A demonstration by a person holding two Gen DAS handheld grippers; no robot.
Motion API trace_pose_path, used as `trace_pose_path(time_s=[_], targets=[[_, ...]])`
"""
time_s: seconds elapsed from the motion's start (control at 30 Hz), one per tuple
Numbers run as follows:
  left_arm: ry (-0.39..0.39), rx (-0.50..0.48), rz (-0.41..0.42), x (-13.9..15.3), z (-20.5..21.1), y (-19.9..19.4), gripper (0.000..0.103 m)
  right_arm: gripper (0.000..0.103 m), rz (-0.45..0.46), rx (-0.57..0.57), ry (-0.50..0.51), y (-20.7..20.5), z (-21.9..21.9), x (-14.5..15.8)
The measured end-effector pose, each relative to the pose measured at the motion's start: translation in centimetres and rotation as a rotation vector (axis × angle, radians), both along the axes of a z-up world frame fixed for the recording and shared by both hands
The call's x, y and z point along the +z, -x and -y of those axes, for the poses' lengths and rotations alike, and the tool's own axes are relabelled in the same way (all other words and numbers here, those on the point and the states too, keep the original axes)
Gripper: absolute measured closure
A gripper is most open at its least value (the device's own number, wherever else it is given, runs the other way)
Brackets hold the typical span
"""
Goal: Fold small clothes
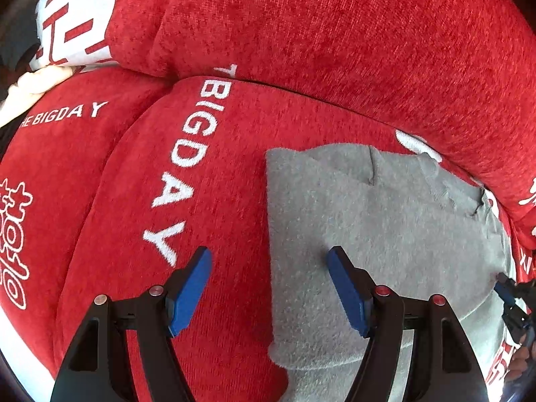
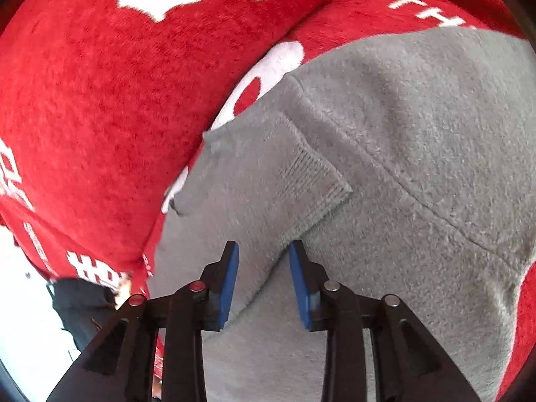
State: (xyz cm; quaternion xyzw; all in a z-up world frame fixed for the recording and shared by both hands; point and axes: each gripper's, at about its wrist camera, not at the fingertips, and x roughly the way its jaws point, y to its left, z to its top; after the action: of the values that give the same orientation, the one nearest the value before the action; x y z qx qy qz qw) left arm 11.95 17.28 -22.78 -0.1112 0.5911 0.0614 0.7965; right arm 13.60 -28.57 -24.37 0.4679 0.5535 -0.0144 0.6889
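A grey fleece garment lies flat on a red sofa seat cushion. My left gripper hangs open and wide over the garment's left edge, one blue finger above the red cushion and the other above the grey fleece. In the right wrist view the garment has a sleeve folded across it, with the ribbed cuff just ahead of my right gripper. That gripper's blue pads stand a small way apart with nothing pinched between them. It also shows at the garment's right edge in the left wrist view.
The red back cushion rises directly behind the garment. A white and red patterned pillow and a pale cloth sit at the far left. The seat cover carries white lettering. Pale floor shows beyond the sofa's edge.
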Motion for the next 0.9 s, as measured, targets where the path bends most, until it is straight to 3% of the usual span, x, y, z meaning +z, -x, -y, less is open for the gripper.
trace_pose_path(time_s=[0.03,0.07,0.2,0.3,0.33,0.37,0.43,0.5,0.53,0.63,0.73,0.77,0.83,0.9], targets=[[-0.001,0.001,-0.003,0.0,-0.2,0.1,0.031,0.087,-0.011,-0.009,0.004,0.0,0.2,-0.1],[0.001,0.004,-0.004,0.0,-0.4,0.1,0.030,0.094,-0.026,-0.012,0.025,0.2,0.6,-0.1],[0.025,0.021,0.001,0.2,-1.6,-0.1,0.030,0.098,-0.054,-0.070,0.090,1.6,2.5,0.2],[0.024,0.027,0.004,0.2,-1.9,-0.5,0.031,0.094,-0.024,-0.064,0.045,1.9,3.3,0.3],[0.022,0.029,0.006,0.2,-1.9,-0.5,0.031,0.083,-0.025,-0.054,0.040,1.5,3.1,0.2],[0.023,0.031,0.007,0.3,-1.8,-0.4,0.031,0.063,-0.009,-0.049,0.022,1.2,3.1,0.3],[0.020,0.031,0.003,0.4,-1.5,-0.2,0.030,0.049,0.027,-0.060,0.000,0.2,2.5,0.3],[0.009,0.023,-0.006,0.5,-1.3,0.3,0.030,0.057,-0.011,-0.036,0.026,-1.2,1.6,0.1],[0.002,0.021,-0.009,0.5,-1.3,0.5,0.031,0.094,-0.029,-0.021,0.044,-1.5,1.3,0.0],[-0.016,0.024,-0.013,1.0,-2.1,1.4,0.030,0.095,-0.036,-0.012,0.108,-1.3,1.5,0.6],[-0.026,0.050,-0.011,1.7,-3.7,2.4,0.031,0.088,-0.050,-0.044,0.096,0.2,2.0,0.8],[-0.030,0.059,-0.011,1.8,-4.2,2.6,0.030,0.076,-0.047,-0.041,0.098,0.6,1.8,1.2],[-0.044,0.084,-0.014,2.1,-5.3,3.3,0.030,0.061,0.016,0.033,0.006,1.2,-0.7,2.0],[-0.057,0.106,-0.022,2.2,-6.2,4.1,0.030,0.061,0.040,0.141,-0.113,1.7,-5.1,2.4]])
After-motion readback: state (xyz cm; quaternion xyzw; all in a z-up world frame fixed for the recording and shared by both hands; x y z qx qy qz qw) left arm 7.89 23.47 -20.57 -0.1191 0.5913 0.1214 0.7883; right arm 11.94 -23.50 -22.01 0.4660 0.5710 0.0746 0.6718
